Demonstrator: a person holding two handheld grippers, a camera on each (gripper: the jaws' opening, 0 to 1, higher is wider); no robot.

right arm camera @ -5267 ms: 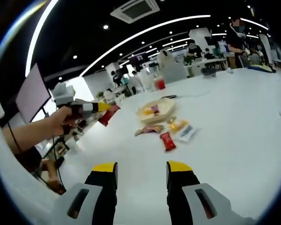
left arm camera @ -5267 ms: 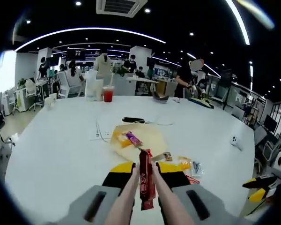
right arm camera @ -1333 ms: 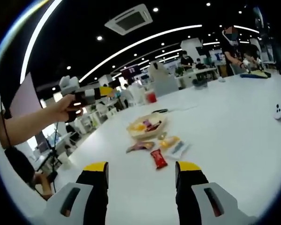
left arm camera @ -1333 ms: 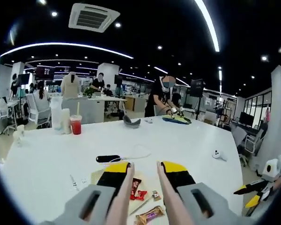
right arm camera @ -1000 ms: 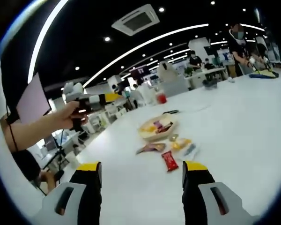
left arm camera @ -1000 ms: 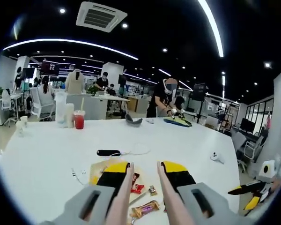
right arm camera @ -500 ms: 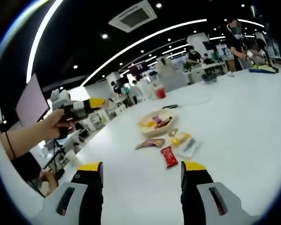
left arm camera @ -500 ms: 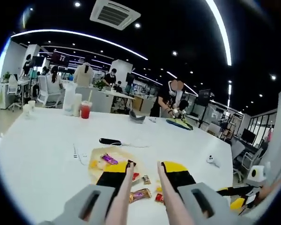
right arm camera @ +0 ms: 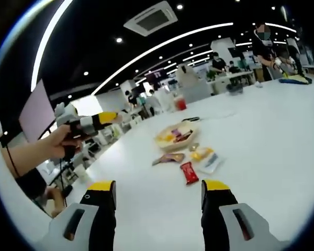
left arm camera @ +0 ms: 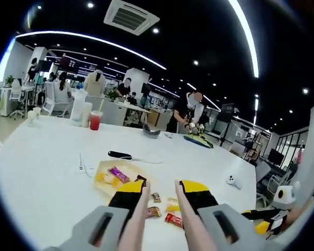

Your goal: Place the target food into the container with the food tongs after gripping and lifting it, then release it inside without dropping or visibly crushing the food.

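Observation:
In the left gripper view the food tongs' pale arms (left arm camera: 141,206) run up between my left gripper's (left arm camera: 162,185) yellow-tipped jaws. The tongs stand apart with nothing between them, above the table. The container, a tan plate (left arm camera: 102,184), lies just left of the tips, partly behind the left jaw, with a yellow and a purple snack (left arm camera: 116,174) in it. In the right gripper view the plate (right arm camera: 172,141) also holds a dark red wrapper (right arm camera: 183,136). My right gripper (right arm camera: 159,191) hangs open and empty, well short of the snacks. A hand holds the left gripper (right arm camera: 89,124) high at the left.
Loose snacks lie beside the plate: a brown wrapper (right arm camera: 167,157), a red packet (right arm camera: 188,172), a yellow one (right arm camera: 201,153) and a clear one (right arm camera: 212,163). On the white table also lie a black handle with a cable (left arm camera: 120,155), a red drink (left arm camera: 95,121) and a white controller (left arm camera: 231,181). People stand behind.
Some seconds ago the tongs were shut on a dark red bar; now they are open and empty. The left view has drawn back and left from the plate. The right gripper hardly moved.

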